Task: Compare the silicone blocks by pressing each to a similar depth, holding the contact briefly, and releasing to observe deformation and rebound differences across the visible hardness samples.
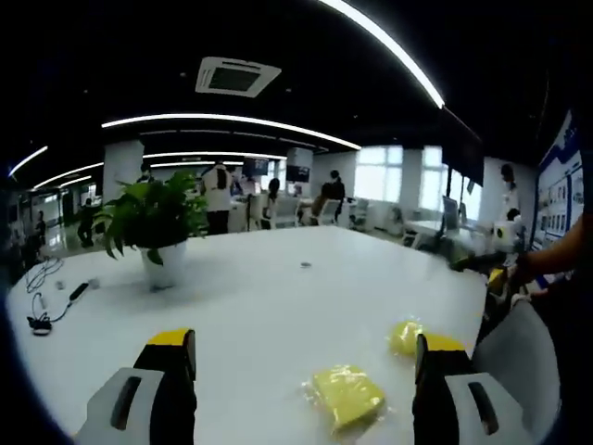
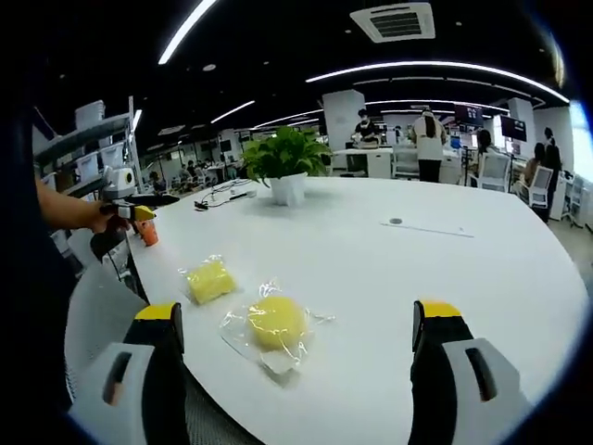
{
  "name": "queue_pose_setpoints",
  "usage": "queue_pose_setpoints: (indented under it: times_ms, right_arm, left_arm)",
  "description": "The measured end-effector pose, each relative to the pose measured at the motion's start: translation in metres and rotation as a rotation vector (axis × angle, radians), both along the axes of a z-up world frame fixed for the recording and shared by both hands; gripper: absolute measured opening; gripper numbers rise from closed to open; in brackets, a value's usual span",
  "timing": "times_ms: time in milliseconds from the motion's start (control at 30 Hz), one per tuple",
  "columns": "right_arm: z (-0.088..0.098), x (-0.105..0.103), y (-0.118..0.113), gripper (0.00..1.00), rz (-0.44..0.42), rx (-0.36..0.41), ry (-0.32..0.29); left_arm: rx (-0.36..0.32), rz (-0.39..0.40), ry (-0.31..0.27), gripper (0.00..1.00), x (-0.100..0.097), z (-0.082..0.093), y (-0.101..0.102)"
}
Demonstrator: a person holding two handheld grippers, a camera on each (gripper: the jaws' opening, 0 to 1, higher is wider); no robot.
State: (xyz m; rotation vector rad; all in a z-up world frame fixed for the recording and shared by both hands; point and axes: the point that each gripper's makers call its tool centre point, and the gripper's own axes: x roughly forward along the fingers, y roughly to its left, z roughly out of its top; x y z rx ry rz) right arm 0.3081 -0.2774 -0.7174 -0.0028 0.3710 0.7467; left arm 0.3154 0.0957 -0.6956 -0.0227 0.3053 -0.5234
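Blocks of yellow silicone, both bagged in clear plastic, lay on the white table (image 2: pixel 445 278) near its edge closest to the person. The round block (image 2: pixel 275 322) sat ahead of the right gripper (image 2: pixel 295 343), between its spread, empty jaws, leftward of centre; the square block (image 2: pixel 210 279) lay just beyond it. The left gripper (image 1: pixel 306 366), likewise released, faced the square block (image 1: pixel 346 396). Judging by this, the right gripper was nearer the round one.
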Motion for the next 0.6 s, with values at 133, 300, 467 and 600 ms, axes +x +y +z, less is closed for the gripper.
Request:
queue_pose_setpoints:
  times_ms: [133, 300, 467, 600]
  right_arm:
    - [-0.002, -0.009, 0.005, 0.96, -0.006, 0.001, 0.001]
    - [-0.018, -0.018, 0.000, 0.96, -0.060, -0.018, 0.080]
    - [-0.024, -0.021, -0.014, 0.96, -0.095, -0.065, 0.052]
    - [-0.024, -0.026, -0.013, 0.96, -0.062, -0.083, 0.018]
  left_arm:
    - [0.010, -0.008, 0.017, 1.00, -0.013, -0.009, 0.006]
    - [0.007, -0.013, 0.063, 1.00, -0.031, -0.029, 0.013]
    - [0.022, -0.026, 0.077, 1.00, -0.043, -0.043, 0.016]
    - [0.006, 0.009, 0.064, 1.00, -0.049, -0.037, 0.020]
